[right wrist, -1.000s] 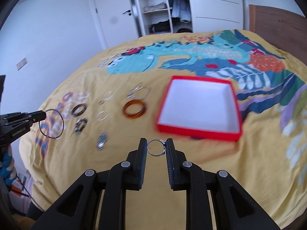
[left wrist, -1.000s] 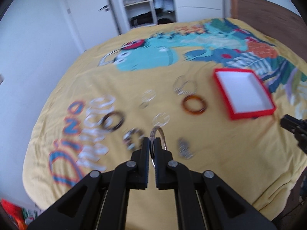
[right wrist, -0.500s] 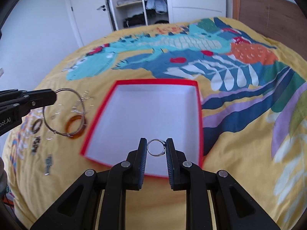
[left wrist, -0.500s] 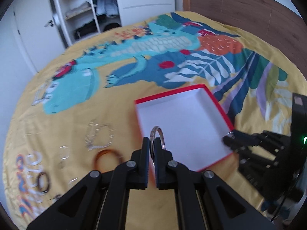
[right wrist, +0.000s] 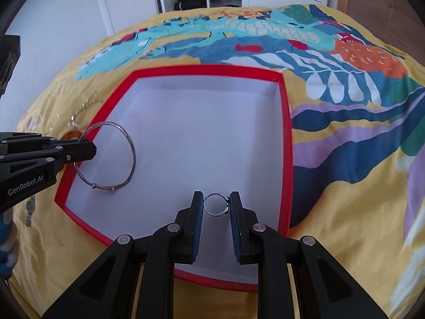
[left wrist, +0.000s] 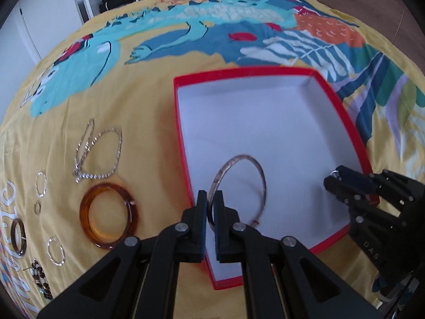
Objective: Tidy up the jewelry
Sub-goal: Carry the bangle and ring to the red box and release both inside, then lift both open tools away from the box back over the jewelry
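Note:
A red box with a white inside [left wrist: 180,138] lies open on the yellow dinosaur bedspread. My left gripper [left wrist: 210,199] is shut on a thin silver bangle [left wrist: 261,175], which hangs over the box's near left corner. In the right wrist view that gripper [right wrist: 85,146] comes in from the left with the bangle [right wrist: 131,154] above the box rim [right wrist: 287,138]. My right gripper [right wrist: 216,204] is shut on a small silver ring [right wrist: 212,214] over the near part of the white floor. The left wrist view shows it [left wrist: 332,178] at the box's right rim.
Left of the box lie an amber bangle [left wrist: 109,214], a silver chain bracelet [left wrist: 98,156], small silver hoops [left wrist: 41,184], a dark brown ring [left wrist: 18,236] and a beaded bracelet [left wrist: 41,276]. A watch [right wrist: 30,208] lies near the bed's left edge. A wardrobe and door stand behind.
Both grippers have swung from above the loose jewellery to above the red box and come lower, so the box looks much larger. Each still holds its piece.

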The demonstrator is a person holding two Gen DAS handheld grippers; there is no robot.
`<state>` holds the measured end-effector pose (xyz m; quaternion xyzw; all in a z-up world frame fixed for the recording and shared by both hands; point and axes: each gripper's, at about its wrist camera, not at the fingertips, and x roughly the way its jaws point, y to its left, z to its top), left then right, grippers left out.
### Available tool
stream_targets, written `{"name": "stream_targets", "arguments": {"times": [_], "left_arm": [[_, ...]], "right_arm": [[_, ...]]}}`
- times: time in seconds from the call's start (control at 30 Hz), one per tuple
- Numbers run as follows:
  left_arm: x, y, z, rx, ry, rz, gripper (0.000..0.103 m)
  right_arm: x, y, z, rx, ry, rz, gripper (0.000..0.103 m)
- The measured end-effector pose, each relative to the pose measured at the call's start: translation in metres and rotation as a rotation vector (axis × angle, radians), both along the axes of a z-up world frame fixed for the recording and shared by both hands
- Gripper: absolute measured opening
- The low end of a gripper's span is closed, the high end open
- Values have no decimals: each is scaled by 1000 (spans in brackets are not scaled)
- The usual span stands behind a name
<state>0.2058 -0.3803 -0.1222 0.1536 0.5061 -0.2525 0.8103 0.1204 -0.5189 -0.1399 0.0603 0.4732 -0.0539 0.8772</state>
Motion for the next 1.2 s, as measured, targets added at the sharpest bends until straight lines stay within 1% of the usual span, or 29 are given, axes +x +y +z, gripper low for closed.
{"name": "stream_targets", "arguments": {"times": [0.17, 0.27, 0.37, 0.43, 0.5, 0.57, 0.73, 0.83, 0.93, 1.03, 1.1, 1.2], "left_arm": [[-5, -5, -2, 15, -5, -15, 6], [-8, -7, -3, 51, -21, -18, 6], [-9, -11, -5, 88, -26, -23, 8], [-10, -11, -4, 93, -26, -20, 10], [-11, -9, 1, 79, -18, -13, 13], [-13, -7, 7, 68, -20, -14, 14], [-30, 6, 43, 42, -87, -5, 17], [-50, 22, 75, 22, -141, -5, 20], [-72, 39, 104, 18, -203, 3, 23], [-92, 63, 129, 7, -236, 25, 27], [-104, 78, 143, 11, -265, 48, 42], [-123, 103, 162, 6, -314, 80, 46]], "right_arm": [[0, 5, -2, -37, 19, 19, 20], [-3, 7, -3, -63, 35, 27, 21], [-6, 7, -2, -65, 55, 39, 21], [-9, 8, 3, -71, 57, 34, 25], [-13, 6, 10, -72, 49, 24, 32], [-20, 3, 19, -67, 37, 11, 32], [-45, 1, 48, -66, -3, -23, 35], [-62, 5, 68, -54, -35, -52, 38], [-80, 16, 91, -44, -73, -62, 40], [-96, 35, 112, -30, -113, -55, 43], [-108, 52, 126, -18, -142, -46, 44], [-122, 72, 144, -11, -181, -33, 47]]}}
